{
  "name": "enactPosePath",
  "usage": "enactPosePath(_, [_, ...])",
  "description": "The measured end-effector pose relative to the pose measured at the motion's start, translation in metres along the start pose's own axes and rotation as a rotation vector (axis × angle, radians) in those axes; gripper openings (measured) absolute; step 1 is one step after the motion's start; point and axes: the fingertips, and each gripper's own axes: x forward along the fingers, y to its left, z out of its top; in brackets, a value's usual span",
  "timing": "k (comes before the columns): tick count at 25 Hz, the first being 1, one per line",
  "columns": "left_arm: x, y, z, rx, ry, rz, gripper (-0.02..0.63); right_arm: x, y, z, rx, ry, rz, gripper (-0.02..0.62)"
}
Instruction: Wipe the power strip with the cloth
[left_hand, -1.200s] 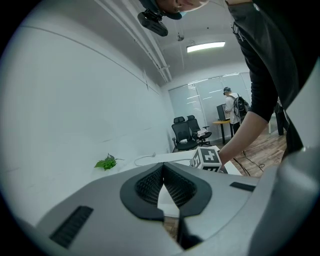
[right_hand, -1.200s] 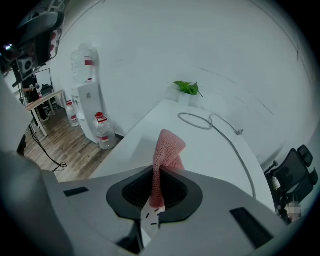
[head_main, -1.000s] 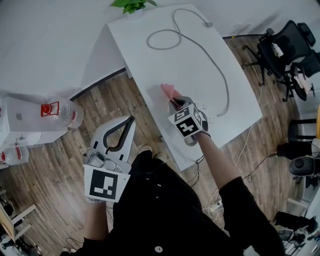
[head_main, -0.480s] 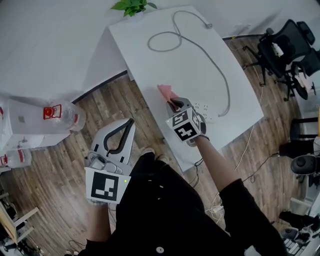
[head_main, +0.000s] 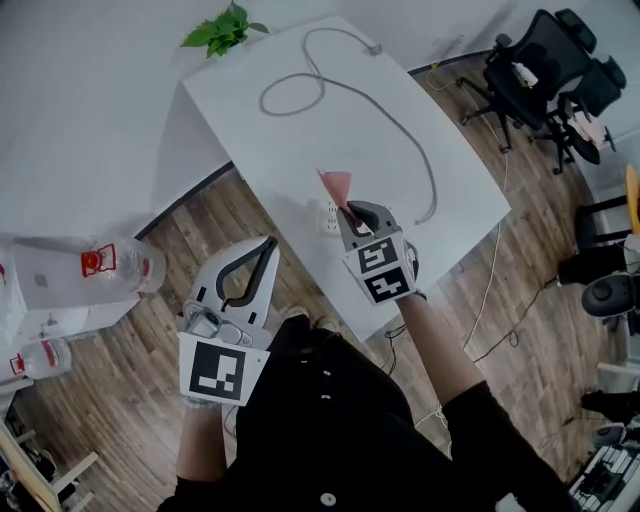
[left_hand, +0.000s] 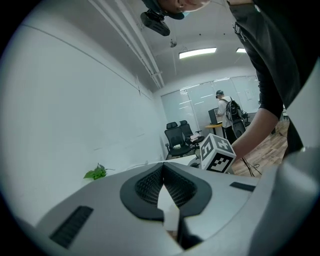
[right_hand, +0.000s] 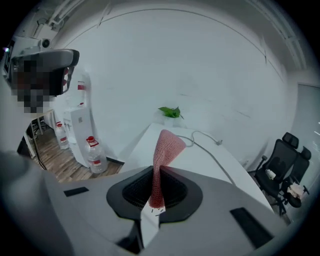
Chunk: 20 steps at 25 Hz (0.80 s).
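Observation:
A pink cloth (head_main: 337, 185) sticks up from my right gripper (head_main: 350, 210), which is shut on it above the white table (head_main: 270, 140). The white power strip (head_main: 328, 215) lies near the table's front edge; only its left end shows beside the gripper, the rest is hidden under it. Its grey cable (head_main: 400, 130) loops toward the far end of the table. In the right gripper view the cloth (right_hand: 167, 145) rises from between the shut jaws of the right gripper (right_hand: 159, 172). My left gripper (head_main: 262, 250) is shut and empty, over the wooden floor left of the table; its left gripper view (left_hand: 163, 172) shows the pads together.
A potted plant (head_main: 222, 30) sits at the table's far corner. A water bottle (head_main: 120, 265) stands on the floor at left, office chairs (head_main: 540, 70) at right. A loose cable (head_main: 490, 290) trails on the floor by the table's right edge.
The head view has shifted. My right gripper, still holding the cloth, now covers the strip's right part, and the strip's left end shows. The left gripper has hardly moved.

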Motion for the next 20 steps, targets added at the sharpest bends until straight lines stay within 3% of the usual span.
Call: enactPosePath(20, [0.048, -0.058, 0.049, 0.09, -0.105, -0.205, 0.014, -0.165, -0.058, -0.005, 0.069, -0.14, -0.294, 0.049])
